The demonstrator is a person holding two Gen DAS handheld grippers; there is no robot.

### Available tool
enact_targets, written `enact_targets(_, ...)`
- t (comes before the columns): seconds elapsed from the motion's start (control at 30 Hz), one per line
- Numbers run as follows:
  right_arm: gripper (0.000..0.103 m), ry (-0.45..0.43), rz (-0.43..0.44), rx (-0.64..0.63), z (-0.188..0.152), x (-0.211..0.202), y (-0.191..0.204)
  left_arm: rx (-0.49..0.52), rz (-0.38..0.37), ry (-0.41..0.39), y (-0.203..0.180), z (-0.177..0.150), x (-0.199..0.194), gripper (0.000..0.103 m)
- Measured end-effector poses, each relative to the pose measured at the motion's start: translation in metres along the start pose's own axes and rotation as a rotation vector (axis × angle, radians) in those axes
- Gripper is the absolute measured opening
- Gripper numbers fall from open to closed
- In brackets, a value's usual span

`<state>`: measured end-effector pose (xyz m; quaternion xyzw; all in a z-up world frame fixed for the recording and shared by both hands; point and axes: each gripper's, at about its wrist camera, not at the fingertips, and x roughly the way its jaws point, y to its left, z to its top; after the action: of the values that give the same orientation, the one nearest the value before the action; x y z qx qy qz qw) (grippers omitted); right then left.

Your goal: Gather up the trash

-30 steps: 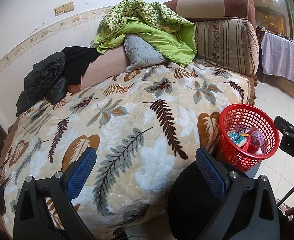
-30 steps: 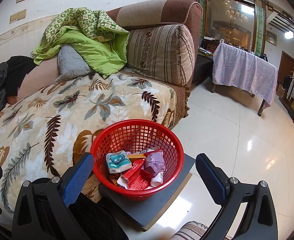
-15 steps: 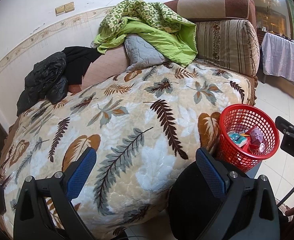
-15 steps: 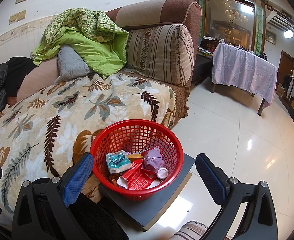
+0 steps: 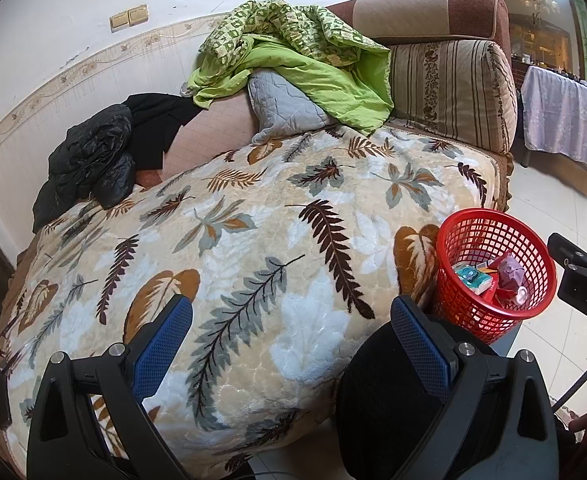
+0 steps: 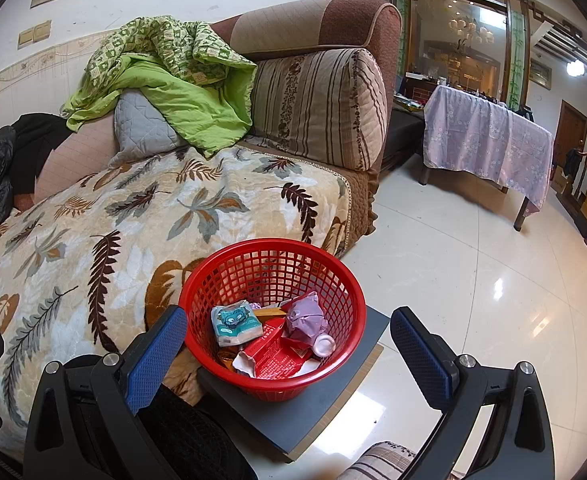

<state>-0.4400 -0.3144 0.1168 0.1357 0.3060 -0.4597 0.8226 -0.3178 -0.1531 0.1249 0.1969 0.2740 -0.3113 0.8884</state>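
Observation:
A red mesh basket (image 6: 229,276) (image 5: 489,232) stands on a dark grey board (image 6: 357,376) beside the sofa. Inside lie a teal tissue pack (image 6: 235,322), a red wrapper (image 6: 273,360) and a crumpled purple wrapper (image 6: 307,316) with a small round cap beside it. My right gripper (image 6: 289,354) hovers open just in front of the basket, nothing between its blue pads. Over the leaf-patterned blanket (image 5: 253,240), left of the basket, my left gripper (image 5: 291,346) is open and empty too.
On the sofa lie a green quilt (image 5: 293,52), a grey pillow (image 5: 285,108), a black jacket (image 5: 89,156) and a striped cushion (image 6: 321,108). A table with a lilac cloth (image 6: 489,136) stands across the glossy tile floor (image 6: 473,280). A dark knee (image 5: 377,392) sits under the grippers.
The purple wrapper and its round cap have shifted and settled lower in the basket. Both grippers have stayed nearly still and open.

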Motion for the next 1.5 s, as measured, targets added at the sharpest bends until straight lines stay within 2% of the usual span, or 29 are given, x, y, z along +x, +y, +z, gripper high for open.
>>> enact_targets(0.5, 0.103, 0.008, 0.005, -0.020, -0.001, 0.003, 0.006, -0.008, -0.003, 0.004, 0.001, 0.000, 0.002, 0.099)
enact_targets(0.67, 0.103, 0.004, 0.032, -0.083, 0.001, 0.009, 0.023, -0.038, -0.018, 0.031, 0.004, -0.002, 0.009, 0.099)
enact_targets(0.83, 0.103, 0.006, 0.080, -0.151, 0.014, 0.018, 0.049, -0.081, 0.009, 0.048, 0.022, -0.003, 0.021, 0.099)
enact_targets(1.0, 0.103, 0.112, 0.201, -0.226, 0.040, 0.050, 0.107, -0.196, 0.081, 0.097, 0.069, -0.004, 0.041, 0.099)
enact_targets(1.13, 0.103, 0.198, 0.313, -0.325, 0.043, 0.087, 0.186, -0.348, 0.161, 0.178, 0.131, -0.011, 0.069, 0.099)
enact_targets(1.27, 0.103, 0.320, 0.437, -0.416, 0.032, 0.134, 0.277, -0.490, 0.175, 0.268, 0.192, -0.023, 0.101, 0.099)
enact_targets(1.33, 0.103, 0.358, 0.443, -0.429, 0.027, 0.153, 0.315, -0.520, 0.202, 0.316, 0.221, -0.029, 0.123, 0.099)
enact_targets(1.4, 0.103, 0.341, 0.426, -0.446, 0.024, 0.165, 0.350, -0.550, 0.275, 0.359, 0.248, -0.036, 0.147, 0.099)
enact_targets(1.5, 0.103, 0.305, 0.432, -0.451, 0.023, 0.181, 0.395, -0.638, 0.290, 0.421, 0.281, -0.050, 0.179, 0.099)
